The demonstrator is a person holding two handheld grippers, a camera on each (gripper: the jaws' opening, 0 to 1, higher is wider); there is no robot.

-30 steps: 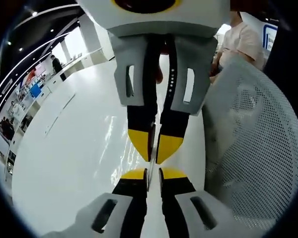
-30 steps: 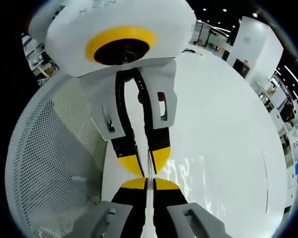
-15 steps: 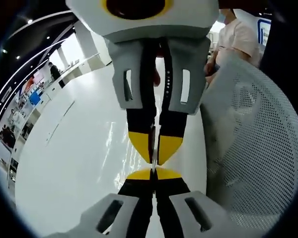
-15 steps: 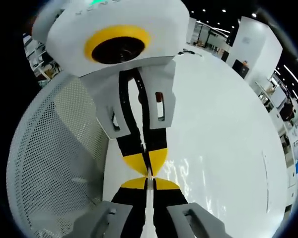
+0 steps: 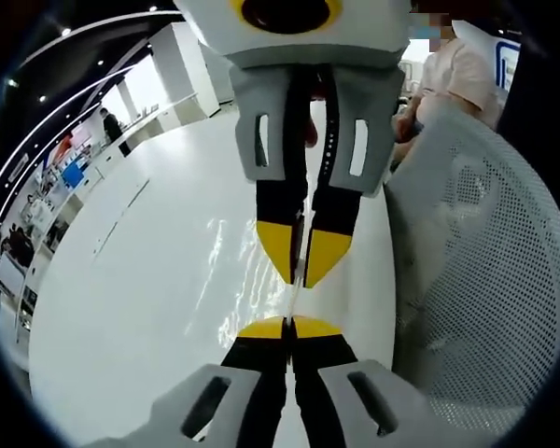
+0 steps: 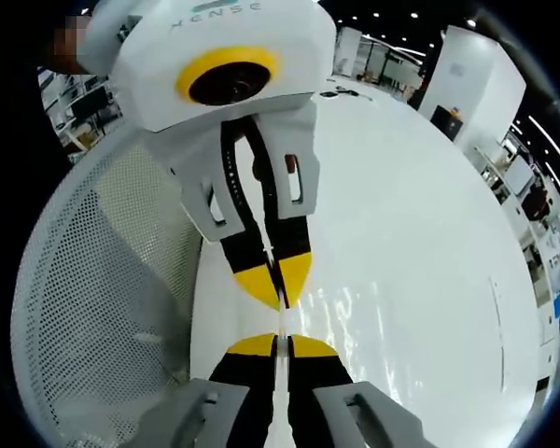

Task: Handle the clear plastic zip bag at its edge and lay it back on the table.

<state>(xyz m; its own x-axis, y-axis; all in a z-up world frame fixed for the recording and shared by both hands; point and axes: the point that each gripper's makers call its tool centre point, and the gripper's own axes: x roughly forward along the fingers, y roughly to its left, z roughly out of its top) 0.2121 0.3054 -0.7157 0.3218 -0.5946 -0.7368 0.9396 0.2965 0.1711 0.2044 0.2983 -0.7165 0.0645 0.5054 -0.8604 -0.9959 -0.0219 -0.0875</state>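
White glossy worktop took up most of both views. A white perforated mesh basket stood at its edge, on the right of the left gripper view and the left of the right gripper view. A person in a light pink top stood behind the basket in the left gripper view. Far background was a showroom-like hall with ceiling lights, too small to detail.

The two grippers faced each other tip to tip. In the left gripper view the left gripper rose from the bottom, fingers clenched together, yellow pads nearly touching. The right gripper came down from the top opposite it, fingers also pressed close.

In the right gripper view the right gripper rose from the bottom with a thin slit between its yellow pads, and the left gripper hung opposite, tips close together.

The clear plastic zip bag was hard to make out: only faint glints and ripples over the worktop beside the tips, with a thin pale edge running between both sets of pads. Both grippers appeared clamped on that edge. Whether the bag lay on the worktop or hung above it could not be told.
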